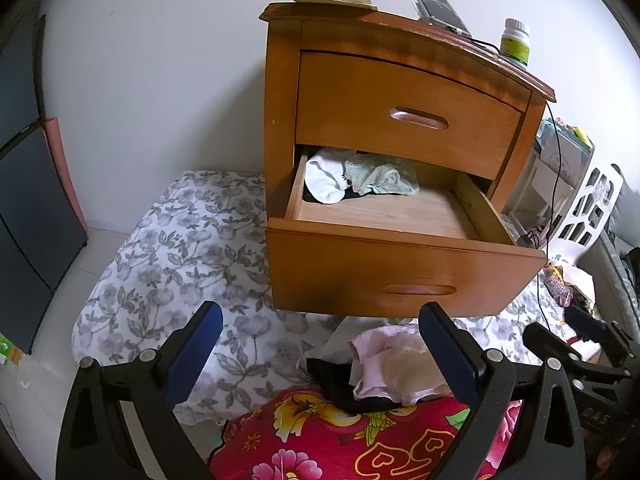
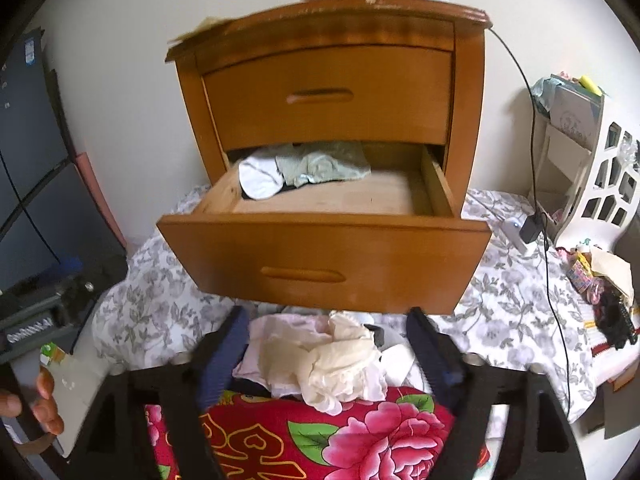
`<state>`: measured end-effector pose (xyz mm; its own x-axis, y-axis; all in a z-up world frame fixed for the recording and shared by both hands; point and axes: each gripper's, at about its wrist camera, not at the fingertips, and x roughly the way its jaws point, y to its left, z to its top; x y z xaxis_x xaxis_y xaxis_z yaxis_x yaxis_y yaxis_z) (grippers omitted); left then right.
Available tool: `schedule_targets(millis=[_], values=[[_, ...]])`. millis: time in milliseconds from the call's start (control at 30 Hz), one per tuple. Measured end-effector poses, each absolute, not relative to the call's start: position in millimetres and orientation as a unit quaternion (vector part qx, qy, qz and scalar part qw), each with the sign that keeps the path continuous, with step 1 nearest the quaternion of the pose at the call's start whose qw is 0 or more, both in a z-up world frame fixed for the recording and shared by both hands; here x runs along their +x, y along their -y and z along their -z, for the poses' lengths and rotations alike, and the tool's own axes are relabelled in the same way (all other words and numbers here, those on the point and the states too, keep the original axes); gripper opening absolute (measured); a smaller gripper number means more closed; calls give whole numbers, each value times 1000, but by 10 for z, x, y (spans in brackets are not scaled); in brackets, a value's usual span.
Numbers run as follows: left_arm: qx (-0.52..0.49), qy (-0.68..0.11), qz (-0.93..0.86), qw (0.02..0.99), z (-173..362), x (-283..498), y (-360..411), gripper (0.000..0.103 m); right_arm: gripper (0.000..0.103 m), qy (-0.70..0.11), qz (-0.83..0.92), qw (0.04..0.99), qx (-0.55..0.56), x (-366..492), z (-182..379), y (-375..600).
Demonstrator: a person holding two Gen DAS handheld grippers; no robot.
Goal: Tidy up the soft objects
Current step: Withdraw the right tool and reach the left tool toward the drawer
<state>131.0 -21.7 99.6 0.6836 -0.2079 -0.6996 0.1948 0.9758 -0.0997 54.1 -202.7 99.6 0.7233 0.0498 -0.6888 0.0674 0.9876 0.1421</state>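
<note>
A wooden nightstand (image 1: pixel 400 92) (image 2: pixel 320 80) stands ahead with its lower drawer (image 1: pixel 400 276) (image 2: pixel 320 256) pulled out. At the drawer's back left lie a white sock (image 1: pixel 324 180) (image 2: pixel 260 180) and a pale green cloth (image 1: pixel 384 180) (image 2: pixel 324 166). Below the drawer, on a red floral cushion (image 1: pixel 340 440) (image 2: pixel 360 436), sits a heap of soft items: pink cloth (image 1: pixel 380 352) (image 2: pixel 280 330), cream cloth (image 2: pixel 340 364) and a black piece (image 1: pixel 340 384). My left gripper (image 1: pixel 320 348) hangs open above this heap. My right gripper (image 2: pixel 328 340) is open too, its fingers apart either side of the cream cloth, not pressing it.
A grey floral bedspread (image 1: pixel 180 260) (image 2: pixel 520 300) covers the surface around the nightstand. A phone (image 1: pixel 440 10) and a bottle (image 1: pixel 516 42) stand on top, with a black cable (image 2: pixel 536 160) hanging down. A white cut-out rack (image 2: pixel 608 184) is at right. A hand (image 2: pixel 44 404) shows at lower left.
</note>
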Motion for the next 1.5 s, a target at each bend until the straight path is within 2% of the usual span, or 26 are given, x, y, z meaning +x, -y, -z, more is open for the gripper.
schedule_targets(millis=[67,633,867,1233,1500], values=[[-9,-382,107,918,-988,1314,214,99,103,-369,7,926,81,541,-993,2044],[-11,-388,92,917,-868,1450,204,99,103,-352,9,930,103,604,-882,2171],[-2,-355,106,929,-974,1612,325,99,103,-343,-1,933,106,710,-819,2227],[47,-330,129,934,-1356,2391,606,99,103,-373,-14,920,115,1016,-594,2333],[65,-377,144,913,-1290,3080,817,99,103,-394,-10,913,110,1289,-512,2435]])
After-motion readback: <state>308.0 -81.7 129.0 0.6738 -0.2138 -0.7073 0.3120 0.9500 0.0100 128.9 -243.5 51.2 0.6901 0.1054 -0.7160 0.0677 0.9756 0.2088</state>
